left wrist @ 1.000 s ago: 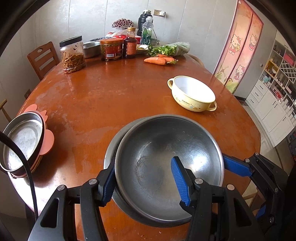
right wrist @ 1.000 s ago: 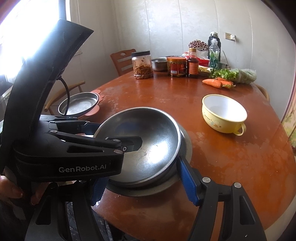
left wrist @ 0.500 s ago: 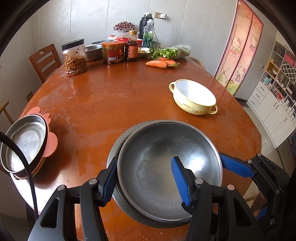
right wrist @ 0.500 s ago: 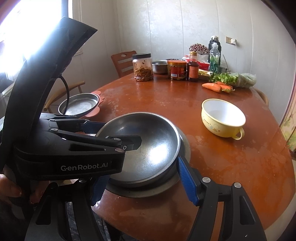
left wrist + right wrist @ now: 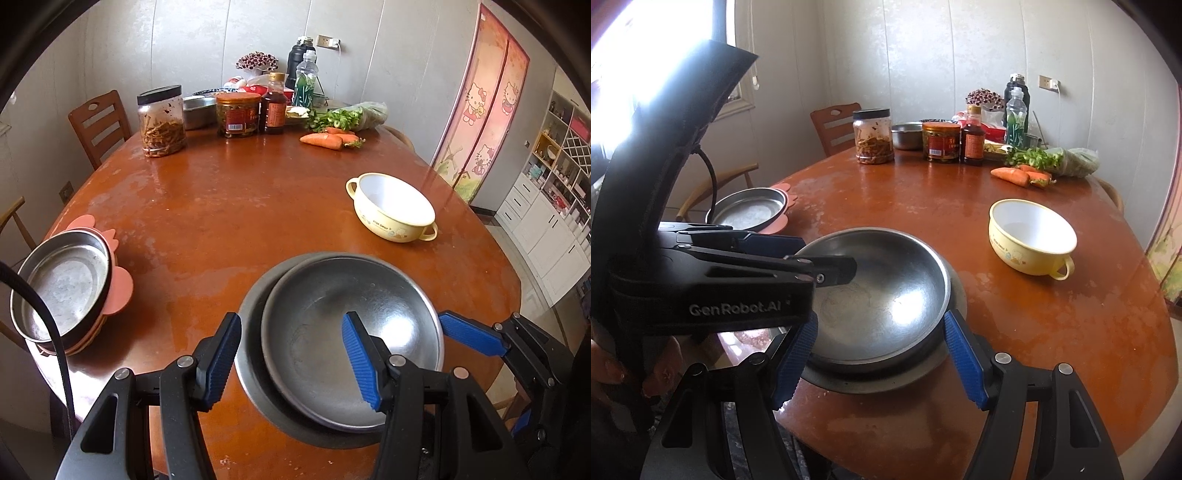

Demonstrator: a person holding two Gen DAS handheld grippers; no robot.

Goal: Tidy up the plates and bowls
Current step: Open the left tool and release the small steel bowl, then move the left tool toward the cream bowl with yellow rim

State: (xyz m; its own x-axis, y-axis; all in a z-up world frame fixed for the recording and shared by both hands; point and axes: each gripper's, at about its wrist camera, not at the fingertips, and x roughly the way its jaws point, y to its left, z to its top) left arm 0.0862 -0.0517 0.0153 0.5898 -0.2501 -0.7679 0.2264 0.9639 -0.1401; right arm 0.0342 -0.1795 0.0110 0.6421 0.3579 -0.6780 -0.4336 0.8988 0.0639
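A steel bowl sits inside a wider steel plate at the table's near edge. My left gripper is open, its jaws around the bowl's left rim without closing on it. My right gripper is open at the bowl's near rim; it shows in the left wrist view at the bowl's right side. A yellow two-handled bowl stands to the right. A steel pan on pink plates sits at the left edge.
At the far end of the round brown table stand jars, a sauce bottle, a steel basin, carrots and greens. A wooden chair stands at far left.
Both grippers have drawn back and risen a little from the bowl. The left jaws, close around the rim before, now stand clear of it. The bowl and plate stay put.
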